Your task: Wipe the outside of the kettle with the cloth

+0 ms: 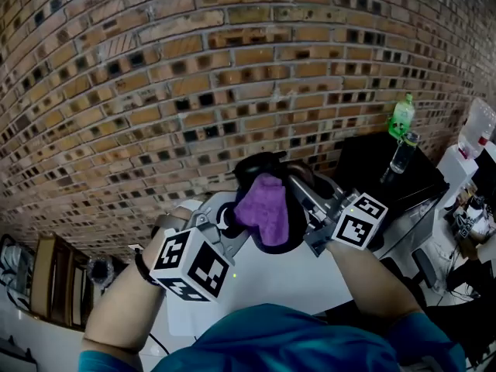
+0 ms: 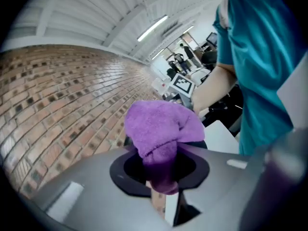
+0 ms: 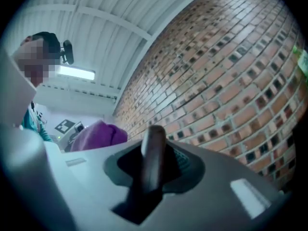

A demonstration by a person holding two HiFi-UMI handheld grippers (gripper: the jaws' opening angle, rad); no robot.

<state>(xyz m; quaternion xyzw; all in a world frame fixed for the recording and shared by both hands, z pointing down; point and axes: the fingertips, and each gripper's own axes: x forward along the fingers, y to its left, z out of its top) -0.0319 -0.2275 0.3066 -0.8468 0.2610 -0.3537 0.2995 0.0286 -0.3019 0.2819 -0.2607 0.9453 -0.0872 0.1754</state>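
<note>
A black kettle (image 1: 266, 165) is held up in the air in front of the brick wall. My right gripper (image 1: 307, 201) comes in from the right and is shut on the kettle's dark handle (image 3: 153, 155), which stands upright between its jaws (image 3: 152, 173). A purple cloth (image 1: 263, 208) lies bunched over the kettle's near side. My left gripper (image 1: 231, 222) reaches in from the lower left and is shut on the cloth (image 2: 161, 129), with a fold of it pinched between the jaws (image 2: 162, 179). The cloth (image 3: 96, 134) also shows at the left of the right gripper view. Most of the kettle's body is hidden.
The brick wall (image 1: 194, 60) fills the background. Below the grippers lies a white tabletop (image 1: 271, 281). On the black table (image 1: 372, 157) to the right stand a green bottle (image 1: 401, 117) and a clear bottle (image 1: 402, 155). A white container (image 1: 474, 130) sits at the far right.
</note>
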